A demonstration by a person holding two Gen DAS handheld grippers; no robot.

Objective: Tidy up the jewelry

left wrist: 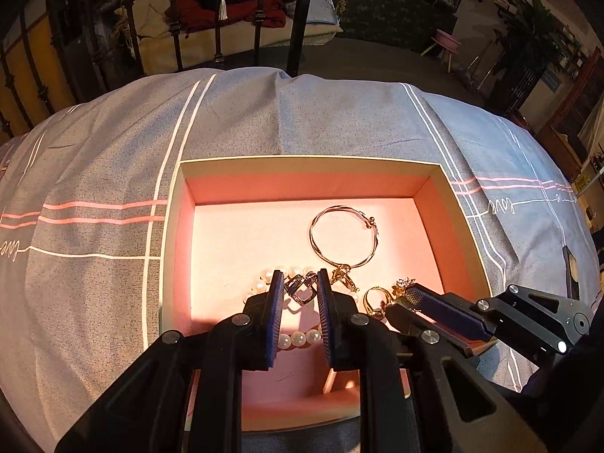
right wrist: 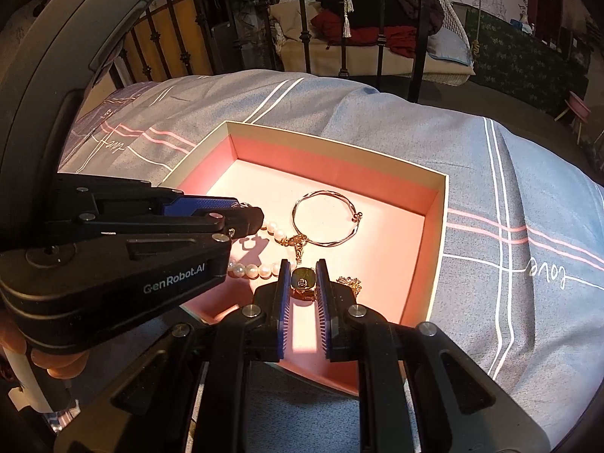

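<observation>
A pink-lined open box (left wrist: 309,164) (right wrist: 339,143) lies on the bed. In it are a gold bangle (left wrist: 343,236) (right wrist: 326,219), a pearl bracelet (left wrist: 298,338) (right wrist: 251,270) and small gold pieces (left wrist: 404,283) (right wrist: 349,283). My left gripper (left wrist: 300,288) is shut on a silver square ring (left wrist: 302,290) above the pearls; it also shows in the right wrist view (right wrist: 245,215). My right gripper (right wrist: 304,279) is shut on a gold ring with a dark stone (right wrist: 304,277); it also shows in the left wrist view (left wrist: 400,302).
The box rests on a grey-blue quilt with white and pink stripes (left wrist: 113,173) (right wrist: 509,196). A black metal bed frame (left wrist: 298,19) (right wrist: 419,37) stands beyond the quilt. A wicker seat with cushions and red cloth (left wrist: 234,11) (right wrist: 370,30) is behind it.
</observation>
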